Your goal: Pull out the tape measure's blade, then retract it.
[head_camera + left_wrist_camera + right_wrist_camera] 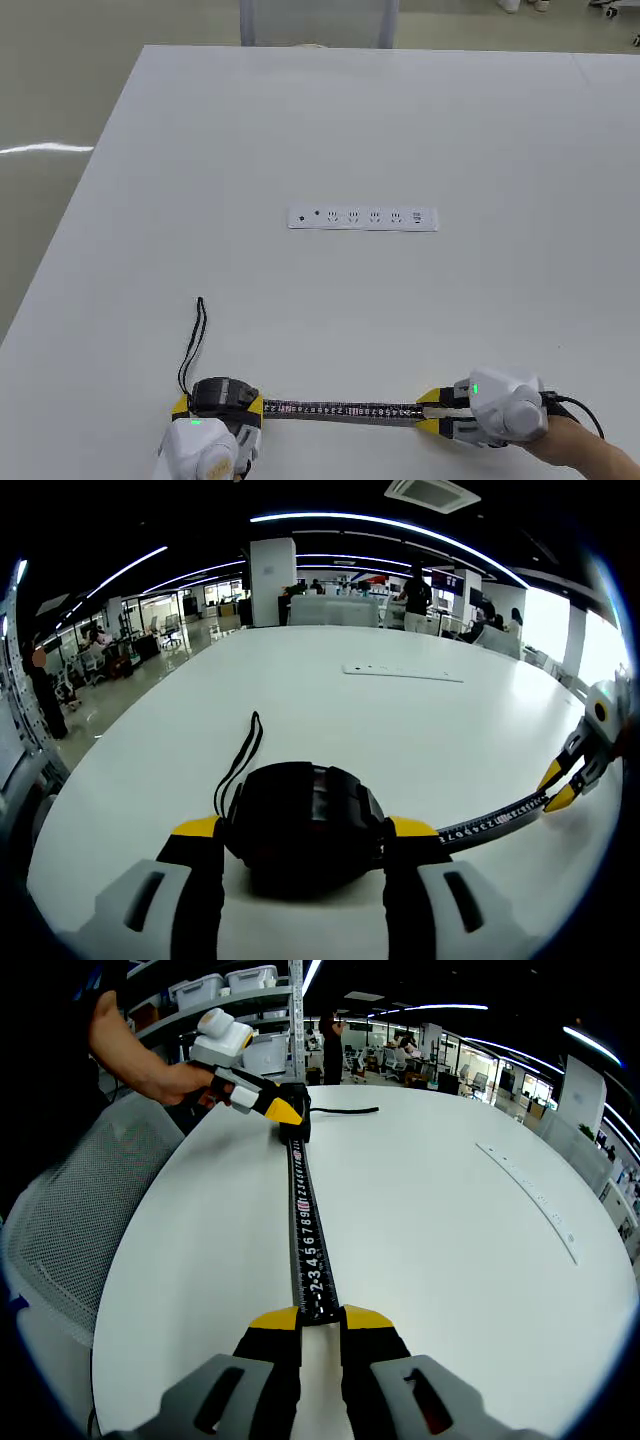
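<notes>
Left gripper (pixel 218 406) clamps tape measure (pixel 222 392); blade (pixel 340 410) runs rightward, pinched by right gripper (pixel 429 411).

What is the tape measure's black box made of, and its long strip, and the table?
The case looks like black plastic, maybe rubbery: dull and ribbed, with soft glints. The blade looks like thin painted metal, though that is a guess: dark, flat and straight, with white printed numbers. The table has a smooth white top with a faint sheen, likely laminate or painted board.
</notes>
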Tool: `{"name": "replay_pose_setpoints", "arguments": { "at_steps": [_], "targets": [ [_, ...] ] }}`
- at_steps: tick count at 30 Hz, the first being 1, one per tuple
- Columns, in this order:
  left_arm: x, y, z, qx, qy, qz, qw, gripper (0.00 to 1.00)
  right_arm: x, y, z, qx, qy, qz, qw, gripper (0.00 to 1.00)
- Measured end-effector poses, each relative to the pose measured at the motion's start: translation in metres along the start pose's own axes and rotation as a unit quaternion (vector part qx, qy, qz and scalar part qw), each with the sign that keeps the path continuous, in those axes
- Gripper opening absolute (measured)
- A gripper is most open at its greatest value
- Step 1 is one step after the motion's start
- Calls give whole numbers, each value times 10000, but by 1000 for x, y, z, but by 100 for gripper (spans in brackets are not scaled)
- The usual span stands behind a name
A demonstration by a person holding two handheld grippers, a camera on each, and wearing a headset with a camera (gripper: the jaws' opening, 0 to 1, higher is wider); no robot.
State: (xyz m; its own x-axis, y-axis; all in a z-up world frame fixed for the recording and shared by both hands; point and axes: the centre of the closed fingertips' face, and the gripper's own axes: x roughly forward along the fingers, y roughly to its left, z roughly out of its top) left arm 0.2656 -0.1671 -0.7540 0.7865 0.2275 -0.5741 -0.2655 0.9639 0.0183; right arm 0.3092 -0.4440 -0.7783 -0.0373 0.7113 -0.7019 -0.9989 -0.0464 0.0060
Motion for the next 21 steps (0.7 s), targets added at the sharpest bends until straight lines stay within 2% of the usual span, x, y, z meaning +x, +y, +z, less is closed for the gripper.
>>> {"name": "replay_pose_setpoints", "arguments": {
  "at_steps": [5,9,17,21],
  "targets": [
    [1,1,1,-196,-14,91,9998,64,0,0,0,8,-5,-7,10000,13],
    [2,1,8,-380,-103,148,9991,64,-1,1,0,7,-3,-9,10000,13],
    [3,2,8,-414,-53,178,9990,63,-3,2,3,32,-19,-17,10000,13],
    [3,2,8,-400,52,183,9990,62,-2,3,4,35,-43,-13,10000,13]
  ]
}}
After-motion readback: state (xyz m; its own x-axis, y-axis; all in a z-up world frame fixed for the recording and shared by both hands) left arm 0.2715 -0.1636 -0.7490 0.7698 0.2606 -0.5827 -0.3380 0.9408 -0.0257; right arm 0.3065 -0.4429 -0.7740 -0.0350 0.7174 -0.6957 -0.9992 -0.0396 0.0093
